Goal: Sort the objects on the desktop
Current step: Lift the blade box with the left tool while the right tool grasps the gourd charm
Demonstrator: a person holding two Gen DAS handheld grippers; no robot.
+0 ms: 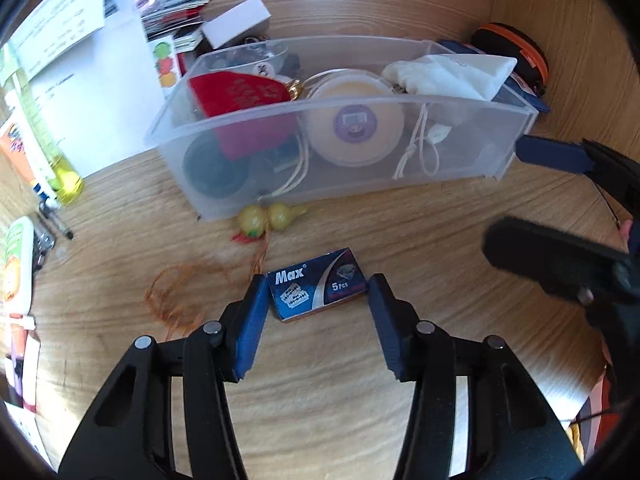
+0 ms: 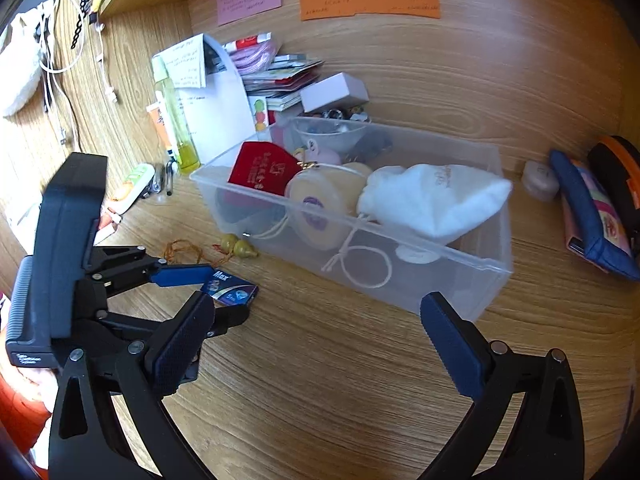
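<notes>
A small blue "Max" blade box point(image 1: 318, 284) lies flat on the wooden desk. My left gripper point(image 1: 318, 300) is open, its blue pads on either side of the box, close to its ends; it also shows in the right wrist view point(image 2: 208, 284) around the box point(image 2: 230, 289). My right gripper point(image 2: 320, 336) is open and empty, low over the desk in front of the clear plastic bin point(image 2: 496, 268). The bin point(image 1: 172, 120) holds a red pouch point(image 1: 240, 92), a round cream case point(image 1: 352, 124) and a white drawstring bag point(image 1: 448, 72).
A yellow gourd charm point(image 1: 268, 218) with an orange cord point(image 1: 176, 292) lies in front of the bin. Papers, cards and a white box point(image 1: 236, 20) are stacked behind it. A yellow bottle point(image 1: 64, 168) stands at left. A blue pouch point(image 2: 592, 220) lies at right.
</notes>
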